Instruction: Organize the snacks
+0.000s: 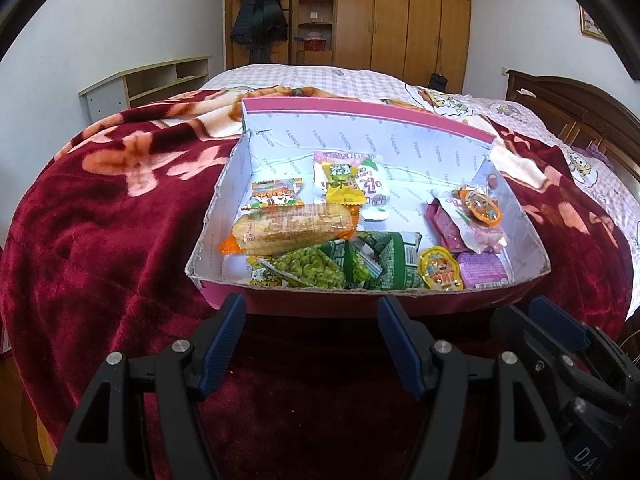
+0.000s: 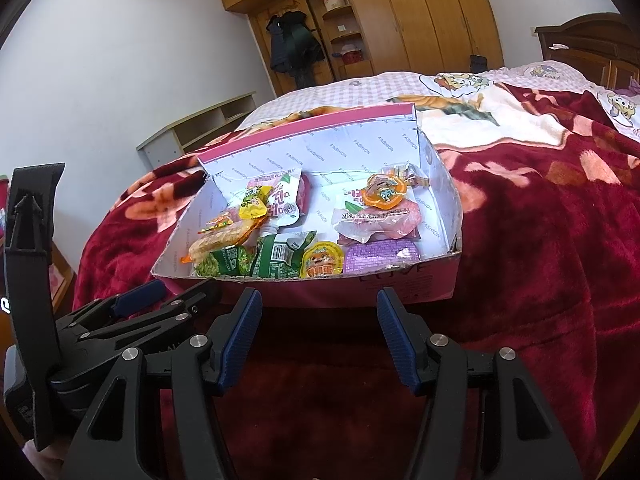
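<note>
A pink cardboard box with a white inside lies on the red blanket and holds several snack packs. Among them are a long corn-pattern pack, green pea bags, a yellow candy, orange jelly cups and a purple pack. My left gripper hovers just before the box's near wall, open and empty. My right gripper stands beside it at the same wall, open and empty too.
The red floral blanket covers the bed all round the box. A checked sheet lies beyond, with a wooden wardrobe behind. A low shelf stands left, a dark headboard right.
</note>
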The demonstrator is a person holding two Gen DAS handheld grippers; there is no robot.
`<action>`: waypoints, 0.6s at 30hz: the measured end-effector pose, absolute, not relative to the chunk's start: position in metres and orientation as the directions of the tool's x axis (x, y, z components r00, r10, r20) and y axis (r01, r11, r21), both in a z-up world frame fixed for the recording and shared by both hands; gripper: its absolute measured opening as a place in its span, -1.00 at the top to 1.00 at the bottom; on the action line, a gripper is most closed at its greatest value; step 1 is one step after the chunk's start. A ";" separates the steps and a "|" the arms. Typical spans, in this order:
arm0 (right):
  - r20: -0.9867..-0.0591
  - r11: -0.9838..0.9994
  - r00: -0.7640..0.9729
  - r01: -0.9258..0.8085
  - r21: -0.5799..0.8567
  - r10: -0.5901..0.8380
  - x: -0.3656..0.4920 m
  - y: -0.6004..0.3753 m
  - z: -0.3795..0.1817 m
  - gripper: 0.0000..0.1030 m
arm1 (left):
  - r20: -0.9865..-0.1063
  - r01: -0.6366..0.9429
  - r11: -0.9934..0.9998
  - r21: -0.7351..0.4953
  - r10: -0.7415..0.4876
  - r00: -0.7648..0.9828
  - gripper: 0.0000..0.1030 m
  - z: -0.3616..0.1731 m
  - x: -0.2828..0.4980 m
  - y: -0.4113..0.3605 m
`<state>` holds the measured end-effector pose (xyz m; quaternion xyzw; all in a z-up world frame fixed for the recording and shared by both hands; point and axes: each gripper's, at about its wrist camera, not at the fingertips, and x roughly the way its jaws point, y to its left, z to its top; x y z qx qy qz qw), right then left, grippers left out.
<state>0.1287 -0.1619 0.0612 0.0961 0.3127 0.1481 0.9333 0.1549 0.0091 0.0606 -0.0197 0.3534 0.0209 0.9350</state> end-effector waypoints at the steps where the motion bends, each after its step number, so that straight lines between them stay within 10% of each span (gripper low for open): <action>1: -0.556 0.938 0.760 -0.216 0.272 0.337 0.129 -0.162 0.061 -0.19 | -0.661 -0.052 0.998 -0.023 0.024 0.750 -0.40 0.061 0.155 0.009; 18: -0.559 0.937 0.757 -0.214 0.277 0.338 0.128 -0.162 0.059 -0.19 | -0.675 -0.050 0.998 -0.028 0.018 0.738 -0.40 0.059 0.156 0.007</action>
